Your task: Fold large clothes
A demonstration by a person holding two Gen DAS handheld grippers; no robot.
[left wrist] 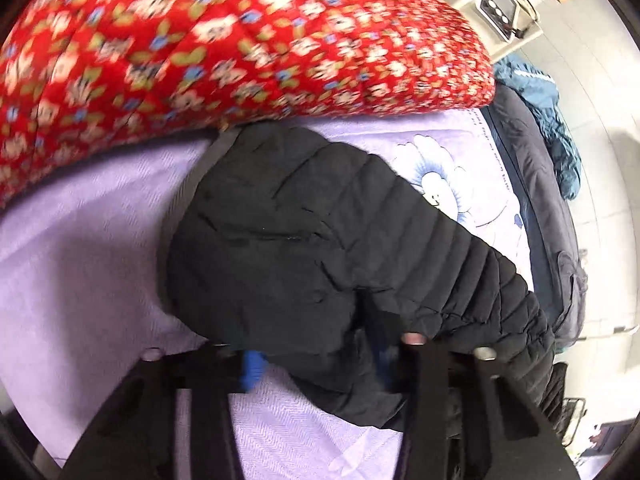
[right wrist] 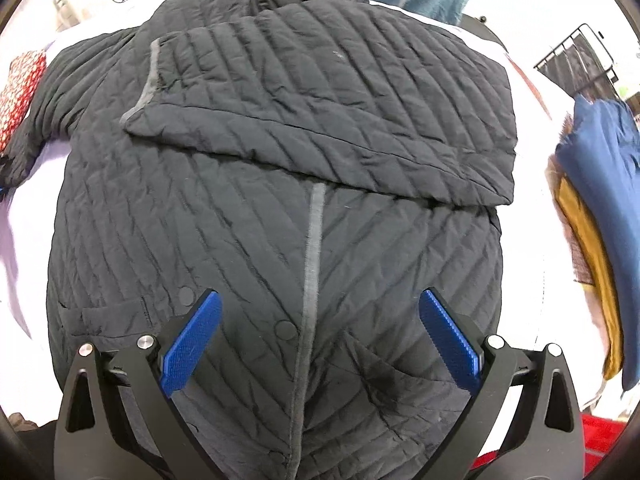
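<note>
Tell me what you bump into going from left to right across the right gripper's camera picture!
Red flowery cloth → black quilted jacket with its grey middle strip → blue and yellow clothes. The open right gripper hovers over the jacket's lower part.

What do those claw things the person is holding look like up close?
The right gripper has two curved matte black arms with cut-out slots and silver pivot bolts, each ending in a flat bright blue finger pad with a fine ribbed texture. The left gripper has the same black frame, silver bolts and blue pads. No cables show.
</note>
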